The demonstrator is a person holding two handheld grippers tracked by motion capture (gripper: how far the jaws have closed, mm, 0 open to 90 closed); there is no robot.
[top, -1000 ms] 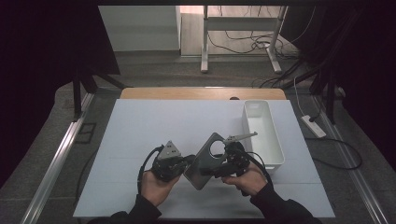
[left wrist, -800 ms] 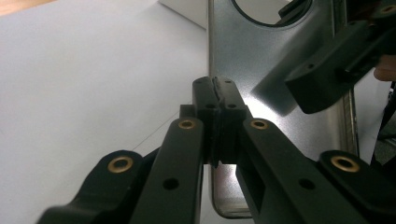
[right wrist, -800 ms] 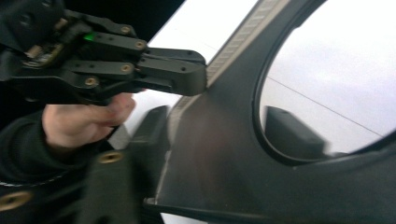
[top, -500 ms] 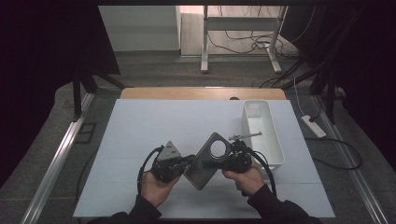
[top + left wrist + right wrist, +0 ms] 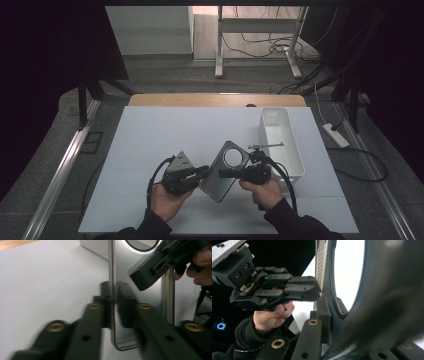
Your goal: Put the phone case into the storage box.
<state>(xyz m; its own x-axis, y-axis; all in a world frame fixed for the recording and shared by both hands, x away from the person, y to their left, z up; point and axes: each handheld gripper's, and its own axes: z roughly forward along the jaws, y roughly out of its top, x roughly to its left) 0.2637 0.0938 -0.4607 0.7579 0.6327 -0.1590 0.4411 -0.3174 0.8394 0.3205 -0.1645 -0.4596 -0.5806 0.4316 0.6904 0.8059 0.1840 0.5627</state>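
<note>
Two tools, the left tool [image 5: 204,172] and the right tool [image 5: 223,173], meet on one metal plate [image 5: 226,171]. One white bin [image 5: 280,142] stands beyond the right tool.

Plate [image 5: 223,171] with round hole: brushed silver metal, smooth, slight sheen. Gripper jaws: matt black plastic, brass-coloured inserts. Bin [image 5: 281,141]: white plastic. Table cover [image 5: 165,135]: matt white.

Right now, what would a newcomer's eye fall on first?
The silver metal panel with a round hole, held up over the near middle of the white table between both hands. The left tongs clamp its left edge and the right tongs grip by the hole. A white bin stands just right.
</note>
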